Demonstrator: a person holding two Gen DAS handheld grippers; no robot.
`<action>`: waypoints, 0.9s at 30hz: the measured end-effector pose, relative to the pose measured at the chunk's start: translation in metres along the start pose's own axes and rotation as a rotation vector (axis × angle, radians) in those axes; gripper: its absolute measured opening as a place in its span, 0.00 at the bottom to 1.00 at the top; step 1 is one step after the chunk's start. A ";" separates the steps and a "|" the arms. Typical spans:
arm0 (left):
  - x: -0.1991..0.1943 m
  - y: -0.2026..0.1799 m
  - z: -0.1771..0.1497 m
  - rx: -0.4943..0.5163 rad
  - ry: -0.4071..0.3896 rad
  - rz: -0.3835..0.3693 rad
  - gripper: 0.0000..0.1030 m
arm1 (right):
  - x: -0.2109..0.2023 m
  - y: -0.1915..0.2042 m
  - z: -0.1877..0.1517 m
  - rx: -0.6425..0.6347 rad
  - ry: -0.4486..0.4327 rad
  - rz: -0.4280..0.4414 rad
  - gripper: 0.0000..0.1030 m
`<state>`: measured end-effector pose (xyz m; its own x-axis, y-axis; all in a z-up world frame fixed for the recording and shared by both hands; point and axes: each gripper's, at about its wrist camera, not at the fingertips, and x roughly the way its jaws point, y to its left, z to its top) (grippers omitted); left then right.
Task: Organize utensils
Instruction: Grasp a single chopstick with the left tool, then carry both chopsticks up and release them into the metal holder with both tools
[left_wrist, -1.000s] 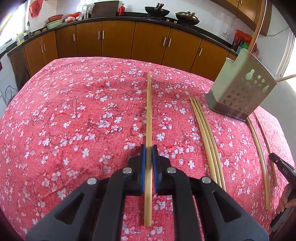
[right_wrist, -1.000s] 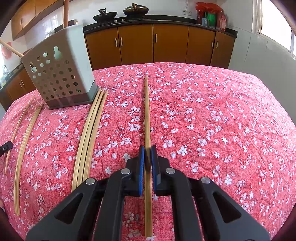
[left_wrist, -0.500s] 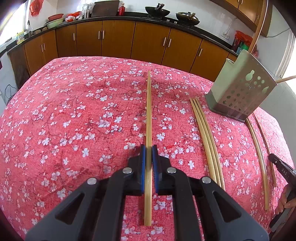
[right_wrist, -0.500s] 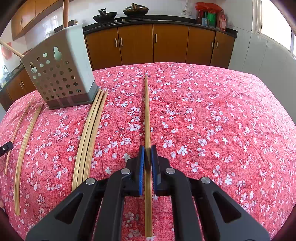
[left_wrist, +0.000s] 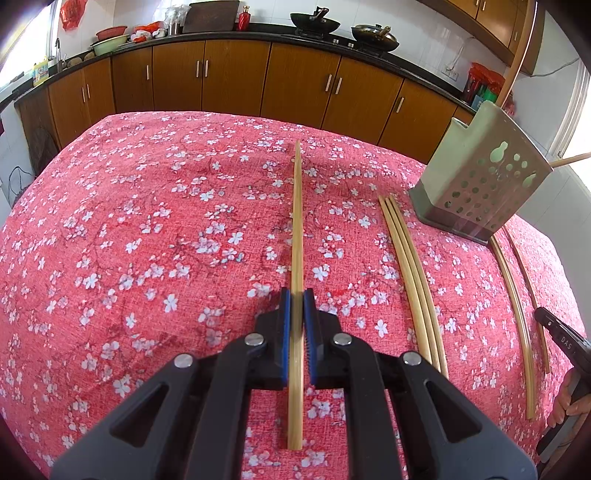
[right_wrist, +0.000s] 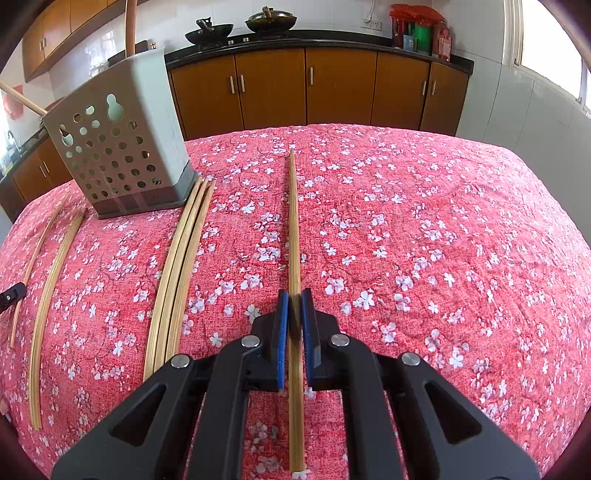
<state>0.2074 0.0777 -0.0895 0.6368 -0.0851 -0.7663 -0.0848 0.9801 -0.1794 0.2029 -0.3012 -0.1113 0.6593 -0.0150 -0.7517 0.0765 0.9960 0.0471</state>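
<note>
1 pale bamboo chopstick (left_wrist: 296, 221), long, straight, slender

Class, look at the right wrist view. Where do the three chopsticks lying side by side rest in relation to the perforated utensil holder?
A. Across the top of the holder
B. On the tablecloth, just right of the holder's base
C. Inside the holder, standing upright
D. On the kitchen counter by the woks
B: the three chopsticks lie flat on the floral tablecloth, their far tips beside the right corner of the utensil holder.

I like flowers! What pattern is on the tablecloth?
Red tablecloth with small white blossoms; clearest in the right wrist view.
</note>
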 end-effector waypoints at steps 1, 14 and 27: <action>0.000 0.000 0.000 0.000 0.000 0.000 0.11 | 0.000 0.000 0.000 0.000 0.000 0.000 0.08; -0.003 -0.006 0.000 0.035 0.003 0.026 0.11 | -0.002 -0.003 -0.001 0.020 0.001 0.014 0.08; -0.022 -0.018 -0.020 0.140 -0.005 0.095 0.08 | -0.024 0.000 -0.011 0.013 -0.022 0.007 0.08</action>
<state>0.1798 0.0584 -0.0811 0.6349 0.0101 -0.7725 -0.0376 0.9991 -0.0179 0.1787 -0.2996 -0.1003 0.6764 -0.0102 -0.7364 0.0816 0.9948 0.0612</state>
